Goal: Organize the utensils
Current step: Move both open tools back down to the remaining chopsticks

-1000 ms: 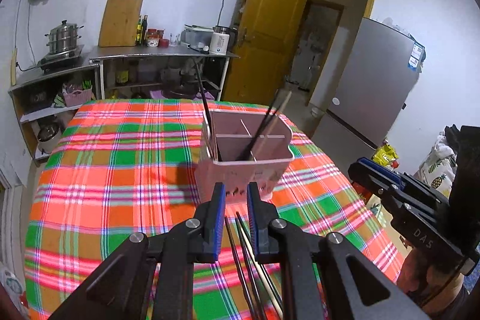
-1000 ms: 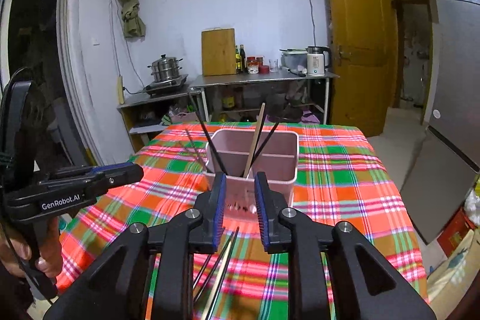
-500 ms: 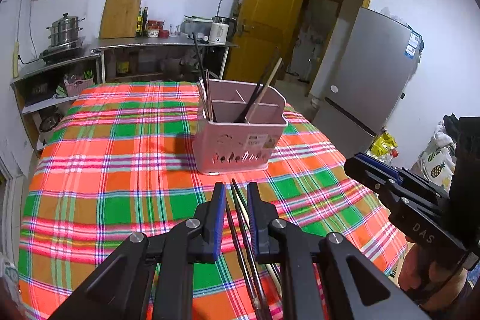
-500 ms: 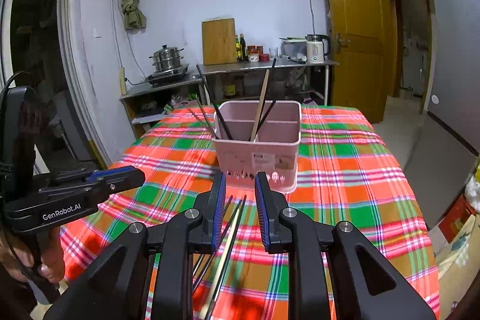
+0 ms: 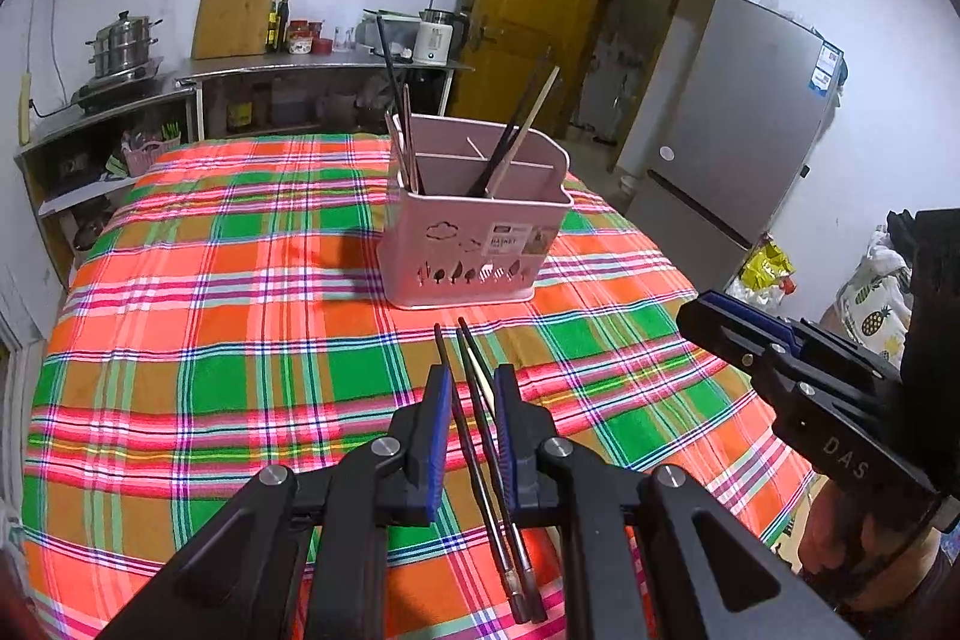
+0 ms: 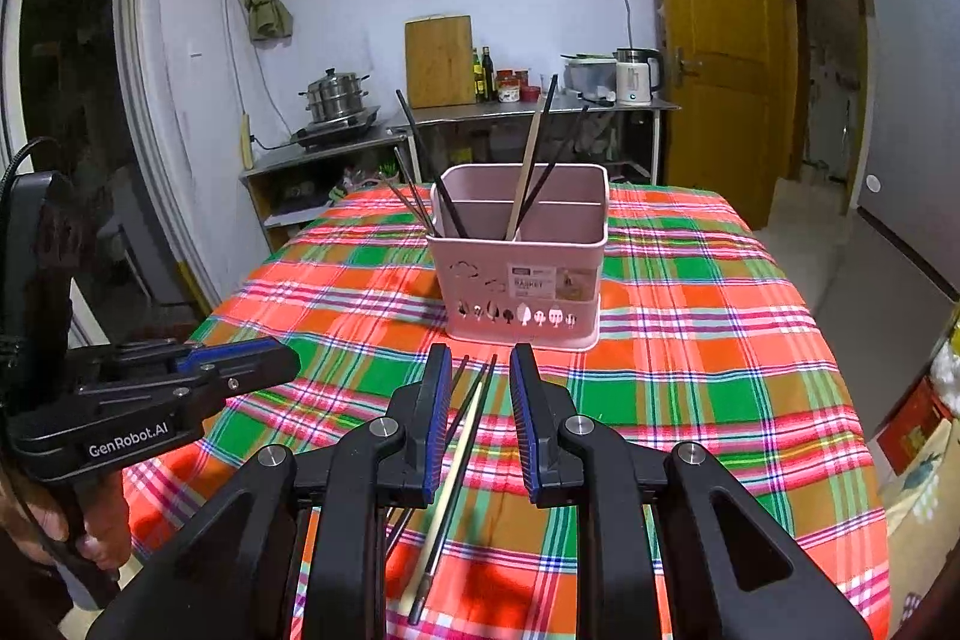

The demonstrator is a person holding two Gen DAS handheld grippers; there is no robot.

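A pink utensil basket (image 5: 474, 244) (image 6: 522, 292) stands mid-table on the plaid cloth, with several chopsticks (image 5: 510, 130) leaning in its compartments. In front of it lie three loose chopsticks (image 5: 457, 400) (image 6: 459, 454), two dark and one pale wood. My left gripper (image 5: 470, 370) hovers over them, jaws a narrow gap apart and gripping nothing. My right gripper (image 6: 480, 352) hangs above the same chopsticks from the other side, open a little wider and also empty. Each gripper shows sideways in the other's view, held by a hand.
The plaid table (image 5: 180, 340) drops off at its right edge near a grey fridge (image 5: 720, 130) and bags on the floor. Behind it stand a metal counter (image 6: 528, 112) with a kettle, bottles, a cutting board and a steamer pot, and an open yellow door (image 6: 708, 40).
Both grippers have sunk toward the cloth, so the basket sits higher in each view and more of the loose chopsticks shows between the fingers. The jaw gaps are unchanged.
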